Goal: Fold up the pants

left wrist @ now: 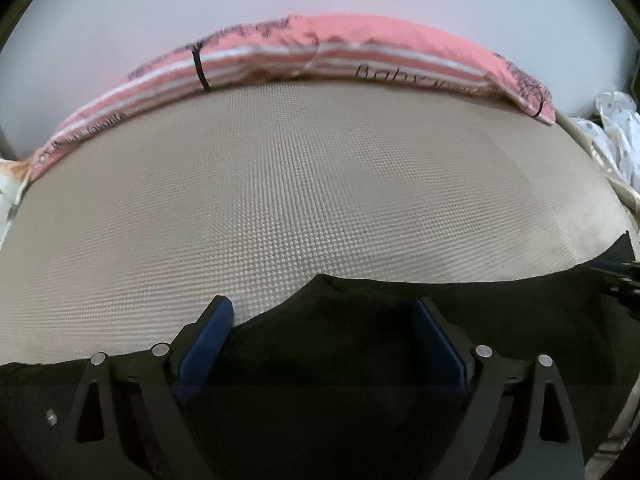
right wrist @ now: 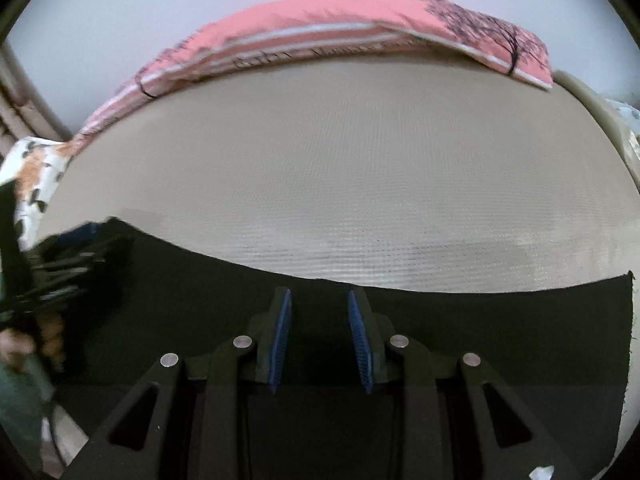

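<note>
Black pants (left wrist: pixel 360 320) lie flat on a beige textured mat (left wrist: pixel 300 184), filling the near part of both views. My left gripper (left wrist: pixel 322 308) is open over the pants' far edge, its blue pads (left wrist: pixel 208 336) wide apart, the left pad over bare mat. In the right wrist view the pants (right wrist: pixel 480 340) reach across the bottom. My right gripper (right wrist: pixel 320 300) is open with a narrower gap, just above the pants' far edge. The left gripper (right wrist: pixel 68 264) shows blurred at the far left of this view.
A pink patterned pillow (left wrist: pixel 320 52) lies along the mat's far edge, against a pale wall. White printed cloth (left wrist: pixel 616 136) sits at the right; white and orange cloth (right wrist: pixel 36 176) at the left. A hand (right wrist: pixel 28 344) shows at lower left.
</note>
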